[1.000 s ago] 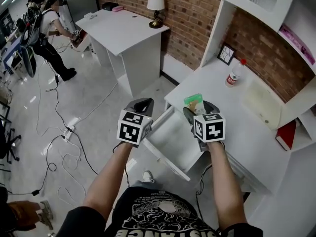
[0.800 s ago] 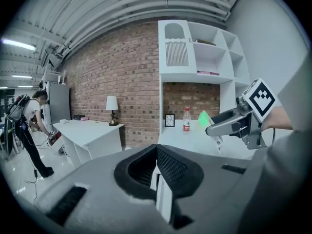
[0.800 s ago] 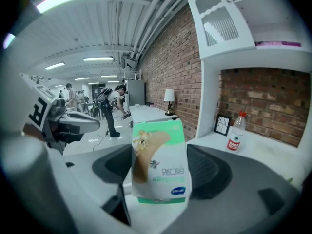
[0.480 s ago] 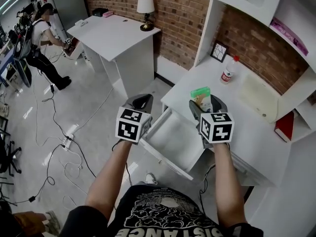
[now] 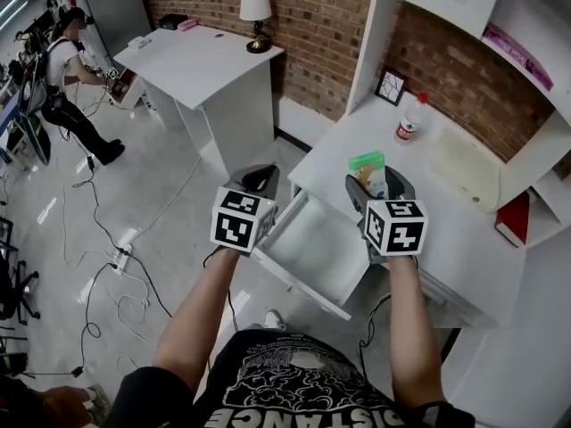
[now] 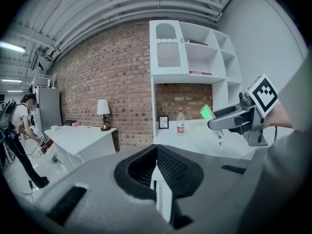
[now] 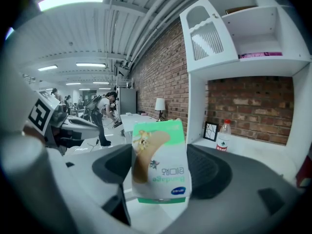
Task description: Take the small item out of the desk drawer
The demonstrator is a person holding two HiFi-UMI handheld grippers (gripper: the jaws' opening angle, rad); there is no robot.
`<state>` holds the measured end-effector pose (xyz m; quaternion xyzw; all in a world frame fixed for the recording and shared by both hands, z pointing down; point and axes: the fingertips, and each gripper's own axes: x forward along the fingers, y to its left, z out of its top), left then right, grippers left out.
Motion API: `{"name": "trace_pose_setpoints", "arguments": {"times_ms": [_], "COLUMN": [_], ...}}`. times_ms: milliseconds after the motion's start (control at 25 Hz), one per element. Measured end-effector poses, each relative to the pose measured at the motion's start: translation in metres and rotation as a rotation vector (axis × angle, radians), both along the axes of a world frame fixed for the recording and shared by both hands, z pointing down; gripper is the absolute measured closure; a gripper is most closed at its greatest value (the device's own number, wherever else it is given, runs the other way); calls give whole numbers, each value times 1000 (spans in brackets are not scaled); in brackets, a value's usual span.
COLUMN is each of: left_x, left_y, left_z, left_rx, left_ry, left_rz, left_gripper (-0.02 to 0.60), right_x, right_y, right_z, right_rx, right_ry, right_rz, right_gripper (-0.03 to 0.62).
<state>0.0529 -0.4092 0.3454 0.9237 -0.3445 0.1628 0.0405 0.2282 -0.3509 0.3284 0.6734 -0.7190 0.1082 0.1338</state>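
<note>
The small item is a green and white bandage packet [image 5: 367,162]; it stands upright between the jaws of my right gripper [image 5: 376,182], above the white desk's front edge. Up close in the right gripper view, the packet [image 7: 160,162] fills the gap of the right gripper [image 7: 161,172], pinched at its sides. The open desk drawer [image 5: 312,243] lies below and between both grippers, its white inside bare. My left gripper [image 5: 255,179] hovers at the drawer's left corner, shut and holding nothing. From the left gripper view the packet [image 6: 206,112] shows at the right.
On the white desk [image 5: 446,230] stand a water bottle [image 5: 406,125] and a small picture frame [image 5: 388,87]; a red book [image 5: 513,217] sits at its right. A second white desk [image 5: 192,56] with a lamp [image 5: 254,7] is far left. Cables [image 5: 125,248] run over the floor; a person [image 5: 62,61] stands far off.
My right gripper with the packet has shifted slightly up and to the right in the head view. The left gripper has hardly moved.
</note>
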Motion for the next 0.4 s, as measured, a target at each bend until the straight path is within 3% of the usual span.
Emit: {"name": "trace_pose_setpoints", "arguments": {"times_ms": [400], "left_x": [-1], "left_y": [0], "left_z": [-1], "left_rx": [0], "left_ry": [-4], "left_rz": [11], "left_gripper": [580], "right_x": [-5], "right_y": [-1], "right_z": [-1], "right_rx": [-4], "right_ry": [-2], "right_rz": [-5], "right_gripper": [246]}}
